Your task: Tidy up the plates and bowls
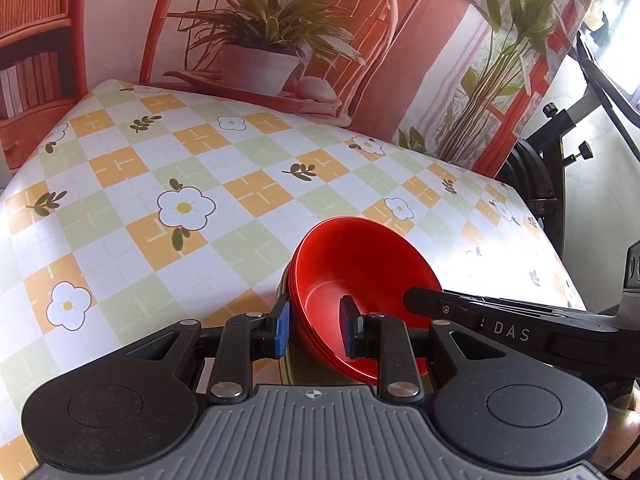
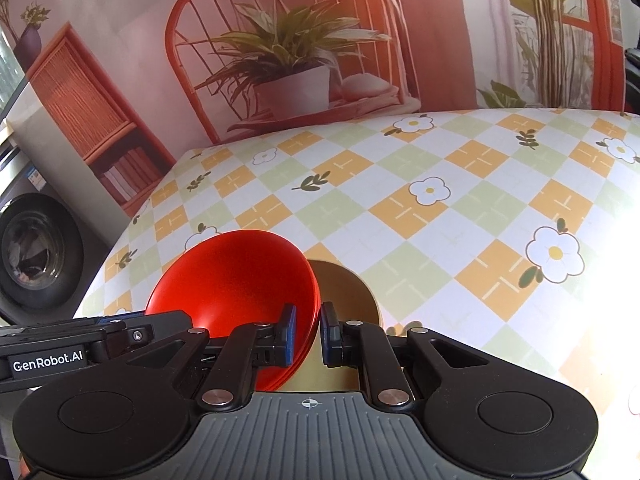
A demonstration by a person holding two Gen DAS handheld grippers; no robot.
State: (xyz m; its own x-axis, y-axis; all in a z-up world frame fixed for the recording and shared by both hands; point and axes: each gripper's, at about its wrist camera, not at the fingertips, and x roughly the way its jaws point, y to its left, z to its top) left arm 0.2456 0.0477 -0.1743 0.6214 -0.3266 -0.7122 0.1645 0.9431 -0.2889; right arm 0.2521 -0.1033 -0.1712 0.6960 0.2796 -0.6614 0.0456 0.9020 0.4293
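**Both grippers pinched on the rim of the red bowls at the near edge of the table**

The left gripper had its two blue-padded fingers set astride the near wall of the red bowls, one pad outside and one inside. The gap between the pads was narrow, and the rim appeared clamped between them. The bowls looked to be a nested stack, since several rim lines showed along the left edge, though the exact count could not be told. They were tilted, with the open mouth turned toward the left camera.

In the right wrist view the right gripper was closed down almost fully on the opposite side of the same red bowls, its pads pressing the thin rim from both faces. So each tool gripped one side of the stack.

Under and behind the bowls sat an olive-gold plate, its edge also showing as a greenish band in the left view. Whether it was one plate or several could not be told, nor whether the bowls touched it.

All of this was at the near part of the table, which was covered by a checked cloth of orange, pale green and white squares with white flowers. The far part of the cloth was bare. Behind it stood a printed backdrop of a potted plant on an orange chair. At the far left of the right view a washing machine was visible.
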